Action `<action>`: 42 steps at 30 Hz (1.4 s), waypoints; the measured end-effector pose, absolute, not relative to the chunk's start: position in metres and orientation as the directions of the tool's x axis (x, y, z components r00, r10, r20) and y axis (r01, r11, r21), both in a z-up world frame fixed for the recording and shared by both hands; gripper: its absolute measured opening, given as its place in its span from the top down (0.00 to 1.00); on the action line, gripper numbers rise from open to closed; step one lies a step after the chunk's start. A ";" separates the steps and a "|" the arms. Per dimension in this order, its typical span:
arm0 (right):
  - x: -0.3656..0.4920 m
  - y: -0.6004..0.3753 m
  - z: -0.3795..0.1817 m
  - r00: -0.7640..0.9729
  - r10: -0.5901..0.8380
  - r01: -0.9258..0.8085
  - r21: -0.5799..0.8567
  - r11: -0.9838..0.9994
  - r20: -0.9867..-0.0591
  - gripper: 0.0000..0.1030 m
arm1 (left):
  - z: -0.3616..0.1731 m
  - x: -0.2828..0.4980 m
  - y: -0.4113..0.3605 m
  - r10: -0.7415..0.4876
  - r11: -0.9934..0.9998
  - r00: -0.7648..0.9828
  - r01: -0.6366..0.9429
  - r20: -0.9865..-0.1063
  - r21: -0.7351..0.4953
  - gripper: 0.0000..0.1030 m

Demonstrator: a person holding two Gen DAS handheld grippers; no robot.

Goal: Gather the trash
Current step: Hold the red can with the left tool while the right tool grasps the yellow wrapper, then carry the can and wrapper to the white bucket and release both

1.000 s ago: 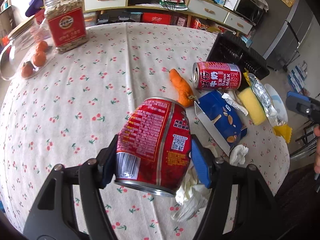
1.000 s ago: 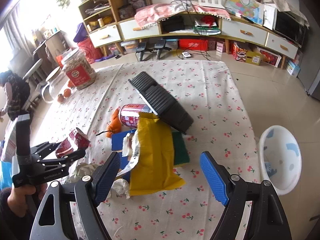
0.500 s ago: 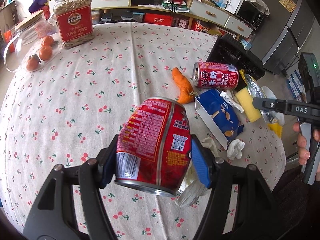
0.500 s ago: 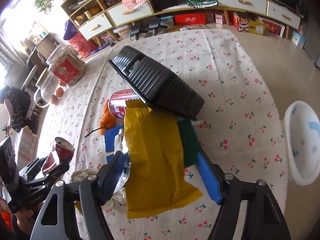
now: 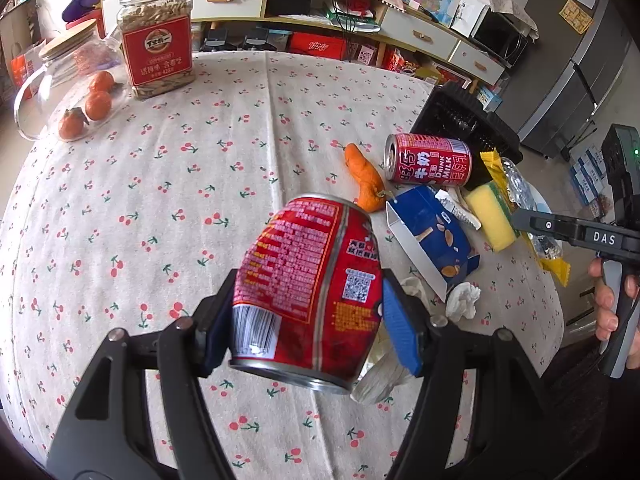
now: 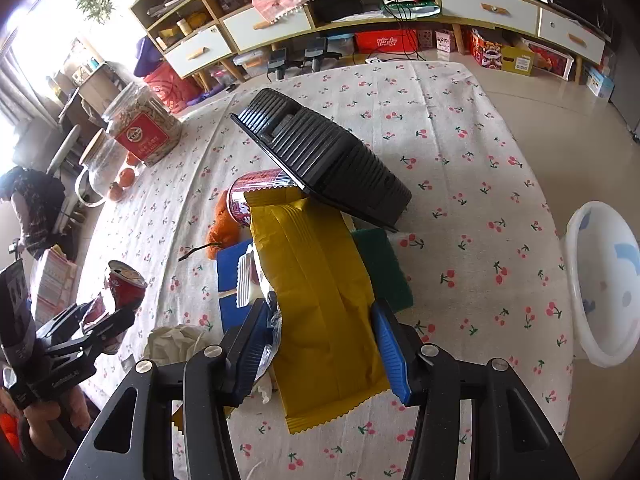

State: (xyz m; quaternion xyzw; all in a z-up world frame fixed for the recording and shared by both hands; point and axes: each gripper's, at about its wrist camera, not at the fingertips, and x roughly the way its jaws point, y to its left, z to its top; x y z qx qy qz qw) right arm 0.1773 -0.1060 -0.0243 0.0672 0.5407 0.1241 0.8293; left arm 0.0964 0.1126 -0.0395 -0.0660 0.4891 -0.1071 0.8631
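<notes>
A cherry-print tablecloth [image 6: 460,92] covers the table. Beside the black basket [image 6: 332,160], the right gripper [image 6: 324,344] closes around a yellow wrapper [image 6: 320,300]; the left gripper [image 5: 310,320] pinches a dented red can [image 5: 308,284].

Both wrist cameras look steeply down along their jaws, close over the desk [image 5: 168,184], sharing the trash pile around the yellow wrapper [image 6: 320,300].
</notes>
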 end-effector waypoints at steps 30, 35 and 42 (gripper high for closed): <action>0.125 -0.174 0.006 0.451 0.328 -0.125 0.305 0.944 -0.830 0.49 | -0.021 0.083 0.056 -0.315 0.946 0.497 0.232 -0.809 -0.226 0.34; 0.119 -0.194 0.010 0.476 0.321 -0.095 0.315 0.944 -0.819 0.49 | -0.018 0.083 0.042 -0.330 0.939 0.487 0.259 -0.809 -0.227 0.34; 0.116 -0.221 0.016 0.508 0.296 -0.041 0.320 0.946 -0.809 0.49 | -0.005 0.089 0.013 -0.342 0.928 0.489 0.309 -0.803 -0.207 0.34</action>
